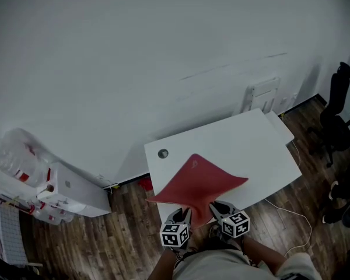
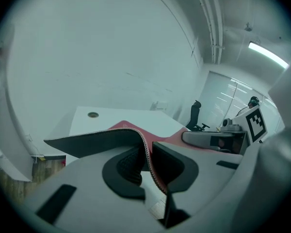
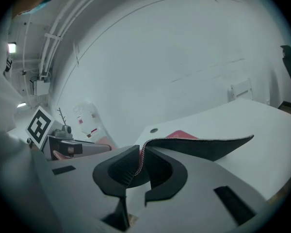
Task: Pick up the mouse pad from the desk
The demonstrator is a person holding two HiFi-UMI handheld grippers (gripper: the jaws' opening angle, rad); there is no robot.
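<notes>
We had the red mouse pad (image 1: pixel 198 179) gripped along its near edge, raised above the front part of the white bench (image 1: pixel 256 136), with its left and right corners drooping outward. The left hand-held gripper (image 1: pixel 184 214) was clenched on that edge. In its own view the two dark jaws pinched the pad's stitched rim between them, and the black underside (image 2: pixel 99 137) swept away to the left, with the red top showing beyond it. The right hand-held gripper (image 1: pixel 219 207) was just beside the left one and clamped on the same edge. From its camera the rim ran down between the closed pads (image 3: pixel 128 166), and the pad's dark underside (image 3: pixel 208 147) fanned out to the right over the bench top. We could not tell whether the pad's far corner touched the bench. That corner pointed toward the round cable grommet (image 1: pixel 163 153) near the bench's back left corner, and the two were well apart. The bench stood against a pale wall, with a white wall box (image 1: pixel 261 96) behind its far right end. A black office chair (image 1: pixel 336 116) stood on the dark wood floor (image 1: pixel 105 244) off to the right. A low white cabinet (image 1: pixel 76 194) with clear plastic bags (image 1: pixel 17 153) piled beside it sat to the left. A thin white cable (image 1: pixel 291 213) looped across the floor near the bench's front right corner.
</notes>
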